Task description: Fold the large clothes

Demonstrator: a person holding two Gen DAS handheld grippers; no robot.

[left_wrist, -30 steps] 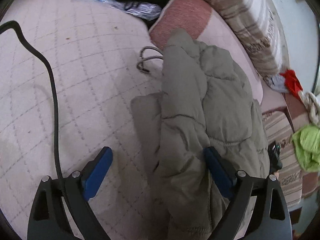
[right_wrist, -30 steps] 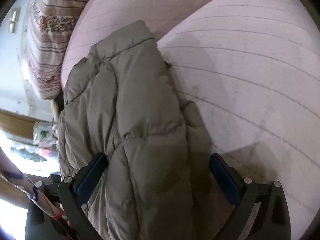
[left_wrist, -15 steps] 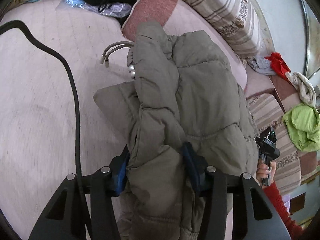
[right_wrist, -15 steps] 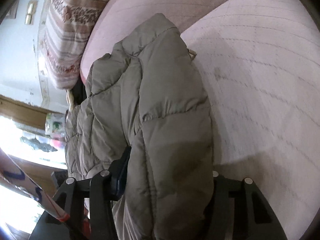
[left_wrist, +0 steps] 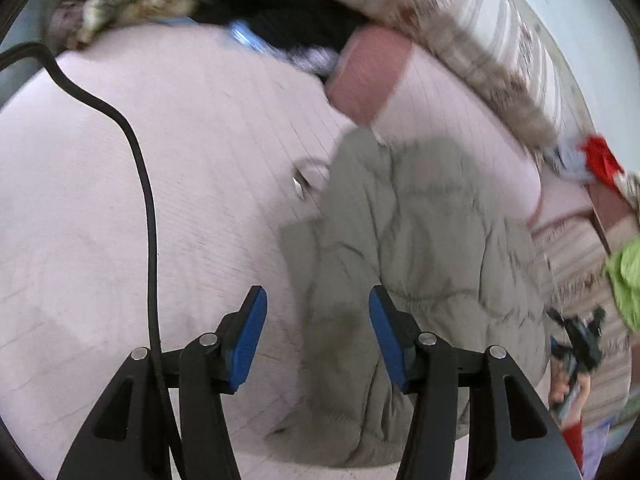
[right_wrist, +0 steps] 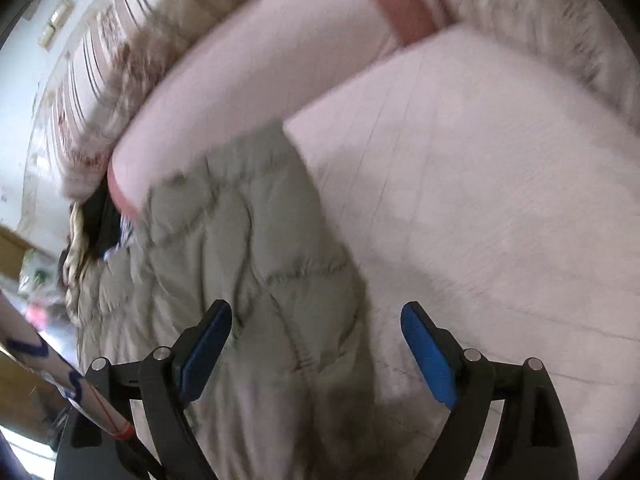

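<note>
Nearest the left wrist camera, the left gripper (left_wrist: 316, 316) stands part open above the bed, its blue pads (left_wrist: 248, 336) clear of any cloth; its jaws have just been opening a little, and nothing sits pinched between them. In the right wrist view the right gripper (right_wrist: 316, 344) is spread wide, its jaws having just been opening, and it too holds nothing, though the padded cloth lies below the gap. Under and just beyond both lies the quilted jacket (left_wrist: 420, 256), a puffy grey-green garment gathered into a long, roughly folded bundle on the pale pink bed cover (left_wrist: 80, 208). I judge that one lengthwise fold is done and both ends are let go, since neither gripper touches the jacket (right_wrist: 248, 264) now. What is left, as far as I can tell, is to fold the long bundle across into a compact packet and flatten it; the edges look uneven and a flap sticks out on its left side. A black cable (left_wrist: 148, 208) runs over the cover on the left. Further off, a pink pillow (left_wrist: 368, 76) lies past the top of the jacket, with a striped quilt (left_wrist: 480, 48) behind it. Both views are blurred, so finer creases cannot be made out.
</note>
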